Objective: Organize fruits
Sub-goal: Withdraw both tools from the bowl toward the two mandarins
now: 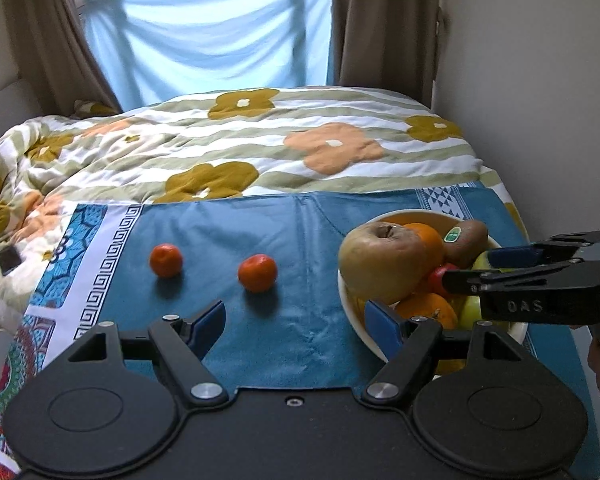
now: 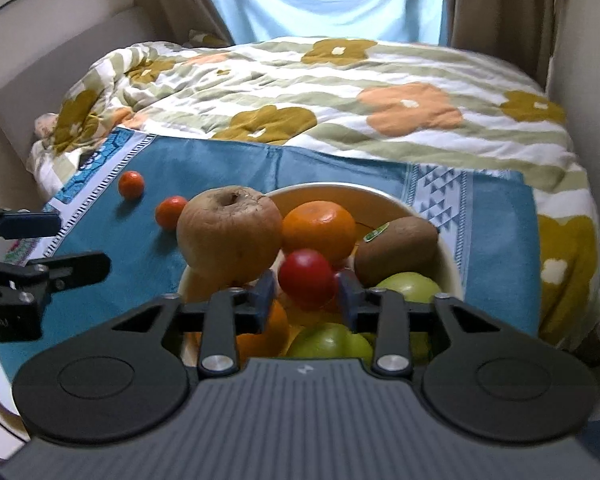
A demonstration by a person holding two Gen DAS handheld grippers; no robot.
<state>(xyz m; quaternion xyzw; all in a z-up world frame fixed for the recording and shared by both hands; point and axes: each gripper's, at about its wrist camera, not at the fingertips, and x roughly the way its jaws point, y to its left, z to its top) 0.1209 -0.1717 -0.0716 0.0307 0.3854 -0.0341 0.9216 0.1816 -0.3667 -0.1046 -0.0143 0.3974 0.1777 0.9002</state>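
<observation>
A small red fruit (image 2: 306, 278) in the bowl (image 2: 450, 268) is gripped by the right claw (image 2: 306, 296), while the left claw (image 1: 296, 326) is held wide apart.

Bedroom: bed w/ floral duvet (image 1: 260, 140), curtains (image 1: 384, 24).

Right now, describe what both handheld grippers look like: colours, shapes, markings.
Both match. The left gripper has a black body with two round discs, black angled linkage arms with silver pivot screws, and blue pads on its fingers. The right gripper has the same build, plus a ribbed grey top plate with a small white logo. Seen side-on, it bears faint raised lettering. No cables or sleeves show.
</observation>
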